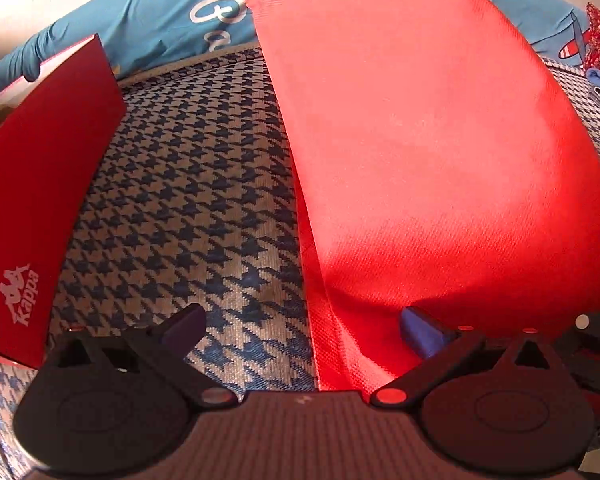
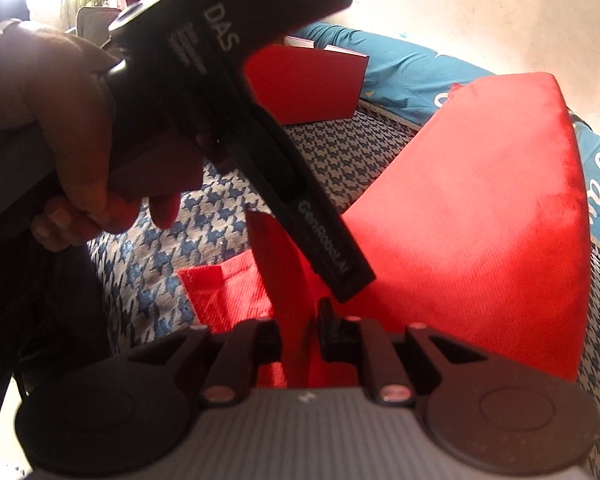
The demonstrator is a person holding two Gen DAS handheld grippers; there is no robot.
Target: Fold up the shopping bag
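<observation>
The red shopping bag point(image 1: 420, 128) lies flattened on the houndstooth cover, running from the near right to the far middle. My left gripper point(image 1: 302, 330) stands wide open at the bag's near left edge; its right finger point(image 1: 422, 334) touches the fabric and its left finger point(image 1: 184, 326) is over bare cover. In the right wrist view the bag point(image 2: 480, 208) fills the right half. My right gripper point(image 2: 298, 332) has its jaws slightly apart around an upright red strap point(image 2: 278, 264) of the bag. The pads do not appear to press on the strap.
A red Kappa box point(image 1: 40, 184) stands at the left, also seen as the red box point(image 2: 312, 84) farther back. A blue pillow point(image 1: 148, 20) lines the far edge. A person's hand point(image 2: 60, 120) holds the left gripper's black body point(image 2: 228, 92) across the right wrist view.
</observation>
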